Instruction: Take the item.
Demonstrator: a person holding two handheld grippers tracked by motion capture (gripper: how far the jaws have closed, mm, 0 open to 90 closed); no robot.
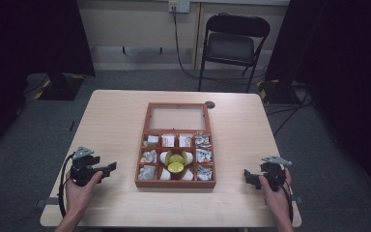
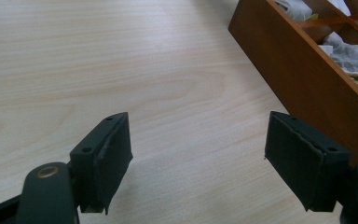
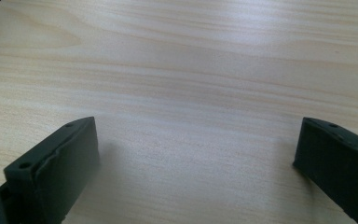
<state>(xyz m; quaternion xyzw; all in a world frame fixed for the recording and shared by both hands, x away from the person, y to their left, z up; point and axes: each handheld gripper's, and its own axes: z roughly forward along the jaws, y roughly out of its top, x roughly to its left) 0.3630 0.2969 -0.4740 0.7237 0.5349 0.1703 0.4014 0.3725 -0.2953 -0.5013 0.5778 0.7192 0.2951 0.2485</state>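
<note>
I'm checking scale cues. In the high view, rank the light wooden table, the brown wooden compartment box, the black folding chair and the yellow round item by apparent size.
1. Light wooden table
2. Brown wooden compartment box and black folding chair: these look alike, and the chair stands farther off, so they are not ranked.
3. Yellow round item

One wooden box (image 1: 175, 182) with one glass-paned lid (image 1: 177, 117), open. Inside, nine compartments in three rows of three. Three compartments of grey crumpled packets down the left column (image 1: 148, 156), three more down the right column (image 1: 203, 155). Two flat sachets with red-and-white labels in the top row (image 1: 176, 140). Two round yellow pieces in the middle (image 1: 176, 163), among white rounded ones too small to count. Two grippers: one left gripper (image 1: 107, 168), one right gripper (image 1: 249, 177), two black jaws each, wide apart. One table (image 1: 111, 121). One folding chair (image 1: 232, 46). One wall socket (image 1: 179, 6).
</note>
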